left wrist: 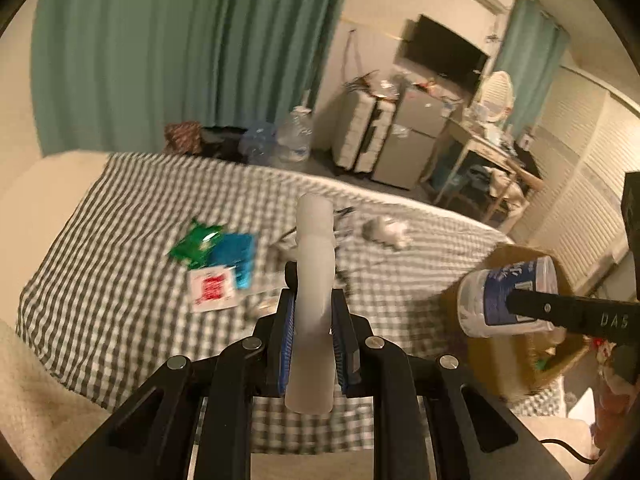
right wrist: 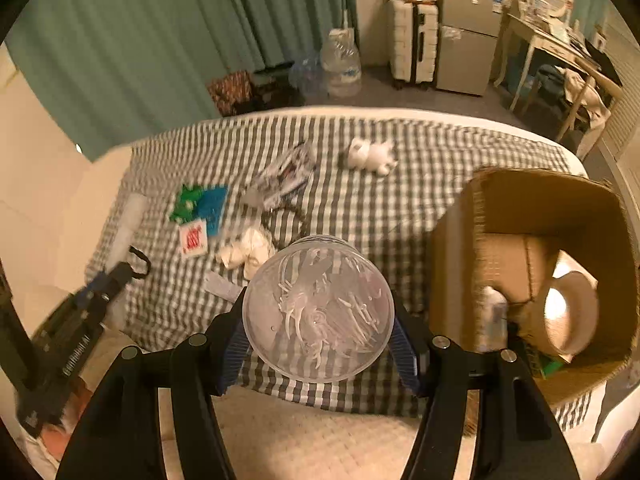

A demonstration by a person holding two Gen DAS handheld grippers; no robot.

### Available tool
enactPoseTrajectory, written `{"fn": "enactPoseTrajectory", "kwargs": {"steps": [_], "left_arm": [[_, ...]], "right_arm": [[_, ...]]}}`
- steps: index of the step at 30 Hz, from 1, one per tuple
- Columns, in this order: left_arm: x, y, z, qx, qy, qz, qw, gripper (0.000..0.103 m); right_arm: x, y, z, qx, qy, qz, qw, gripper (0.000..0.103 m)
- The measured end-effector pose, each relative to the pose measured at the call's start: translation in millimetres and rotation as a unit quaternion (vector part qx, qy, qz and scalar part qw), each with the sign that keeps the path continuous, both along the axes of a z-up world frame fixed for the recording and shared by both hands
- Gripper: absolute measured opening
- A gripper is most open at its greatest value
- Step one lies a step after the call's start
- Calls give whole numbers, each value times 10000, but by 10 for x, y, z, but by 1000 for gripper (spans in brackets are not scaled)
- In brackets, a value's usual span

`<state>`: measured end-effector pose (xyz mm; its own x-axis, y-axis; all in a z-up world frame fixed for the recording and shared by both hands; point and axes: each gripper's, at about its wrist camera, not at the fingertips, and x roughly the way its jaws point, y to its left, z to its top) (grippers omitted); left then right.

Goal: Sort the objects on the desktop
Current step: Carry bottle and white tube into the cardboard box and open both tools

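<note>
My left gripper (left wrist: 314, 312) is shut on a white frosted tube (left wrist: 314, 264), held above the checkered bed cover (left wrist: 120, 272). My right gripper (right wrist: 318, 312) is shut on a clear round plastic jar (right wrist: 318, 312) with a blue label; the jar also shows in the left wrist view (left wrist: 506, 300), held over the cardboard box (left wrist: 516, 360). The open box (right wrist: 532, 208) lies to the right of the jar and holds a tape roll (right wrist: 568, 312) and a small bottle (right wrist: 494, 320). The left gripper (right wrist: 116, 276) shows at the left of the right wrist view.
On the cover lie a green packet (right wrist: 186, 202), a blue packet (right wrist: 212, 208), a red-and-white card (right wrist: 193, 237), crumpled white paper (right wrist: 248, 252), a printed wrapper (right wrist: 286, 174) and a white toy (right wrist: 370, 154). Water bottles (right wrist: 342, 64), a suitcase, a fridge and a desk stand beyond.
</note>
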<state>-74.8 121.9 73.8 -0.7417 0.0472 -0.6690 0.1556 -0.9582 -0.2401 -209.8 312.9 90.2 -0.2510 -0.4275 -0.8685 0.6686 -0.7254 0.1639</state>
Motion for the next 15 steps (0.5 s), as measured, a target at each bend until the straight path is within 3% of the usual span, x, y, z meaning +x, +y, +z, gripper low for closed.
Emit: {"fn": "enactPoseTrajectory", "kwargs": {"steps": [4,8,11,15], "left_arm": [[-63,569,330,-187,185,-529,9983,17],[-197,1216,511,88,369,-1159,9925,17],[-409,1709,489,229,222,-1481,9885,17],[-638,2314,314,112,30,-1857,9825,17]], "right_arm": [[-131,367,317,-255,13,-300,9992,61],[-312,726,544,-196,445,-728,9962,61],[-516,973,583,-99,594,-1121,9919,61],[-825,1297,467,22,545,-1579,9859,61]]}}
